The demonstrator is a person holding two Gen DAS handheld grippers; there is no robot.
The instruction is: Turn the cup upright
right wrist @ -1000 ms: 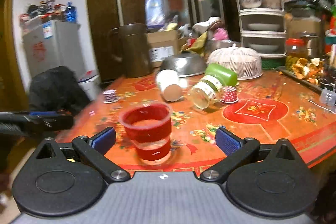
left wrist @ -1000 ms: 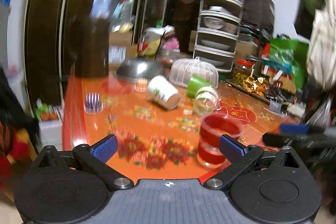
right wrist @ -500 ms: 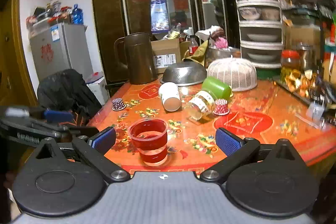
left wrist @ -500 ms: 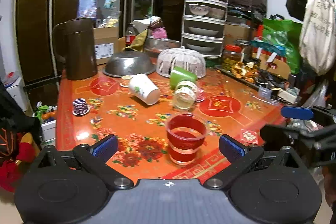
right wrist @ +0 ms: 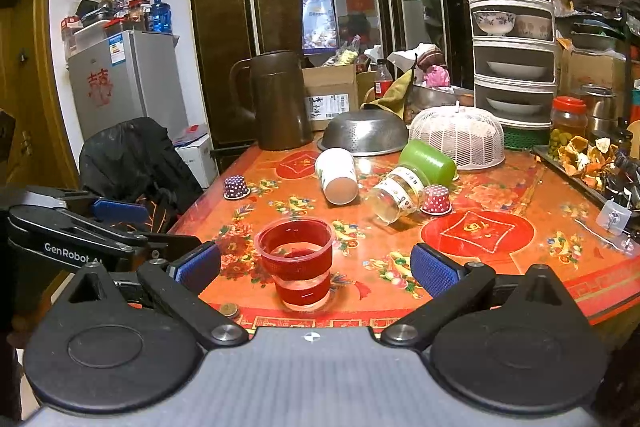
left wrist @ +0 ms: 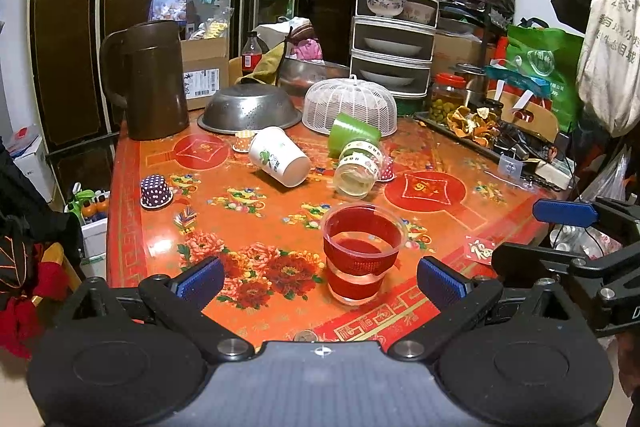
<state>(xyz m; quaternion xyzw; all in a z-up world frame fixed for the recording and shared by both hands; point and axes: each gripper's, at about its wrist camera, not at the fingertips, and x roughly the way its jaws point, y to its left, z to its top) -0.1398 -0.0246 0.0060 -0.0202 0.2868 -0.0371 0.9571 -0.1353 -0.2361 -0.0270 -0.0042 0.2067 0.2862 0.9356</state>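
A clear plastic cup with red bands (left wrist: 362, 253) stands upright near the front edge of the orange table (left wrist: 248, 211); it also shows in the right wrist view (right wrist: 298, 263). A white paper cup (left wrist: 279, 161) (right wrist: 337, 175) lies on its side farther back. A green-lidded clear jar (left wrist: 356, 157) (right wrist: 412, 181) lies on its side next to it. My left gripper (left wrist: 320, 279) is open and empty, just short of the red cup. My right gripper (right wrist: 314, 265) is open and empty, also just short of it.
At the back stand a brown pitcher (left wrist: 150, 81), a steel colander (left wrist: 250, 109), a white mesh cover (left wrist: 352, 105) and a tiered dish rack (left wrist: 396, 11). Small dotted cupcake cases (left wrist: 155, 191) (right wrist: 435, 199) sit on the table. A tray of clutter (left wrist: 492, 135) lines the right edge.
Both grippers have pulled back from the table and steadied; the view has widened and the red cup now sits centred between the open fingers. The cup has not moved.
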